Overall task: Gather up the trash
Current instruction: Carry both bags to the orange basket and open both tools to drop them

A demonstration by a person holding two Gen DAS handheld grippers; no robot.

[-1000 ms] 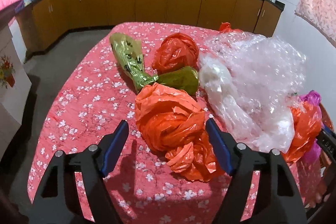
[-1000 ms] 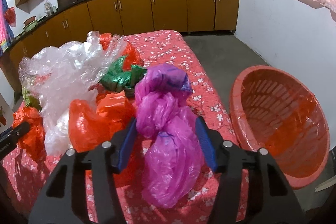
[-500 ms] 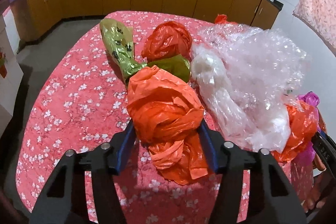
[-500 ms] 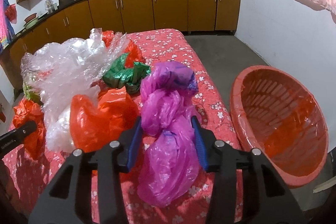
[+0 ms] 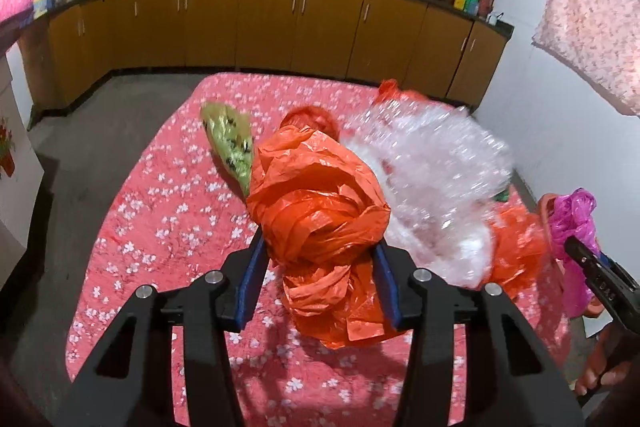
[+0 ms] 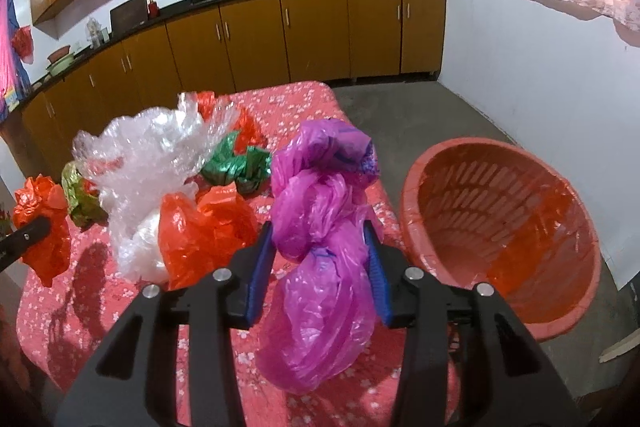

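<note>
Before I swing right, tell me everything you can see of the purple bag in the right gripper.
The purple bag is thin, glossy, translucent magenta plastic, twisted into a knotted bundle with a few blue marks. The right gripper is shut on its middle, a blue pad pressing each side. A crumpled lump bulges above the pads; a looser, fuller sack hangs below, over the floral tablecloth. It appears lifted, touching nothing but the pads. The orange basket sits just to its right, off the table edge.

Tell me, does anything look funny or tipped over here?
Yes. The red basket beside the table looks tilted, its open mouth facing the right tongs instead of straight up. Crumpled plastic bags lie on the flowered tablecloth, but that is the trash being collected.
</note>
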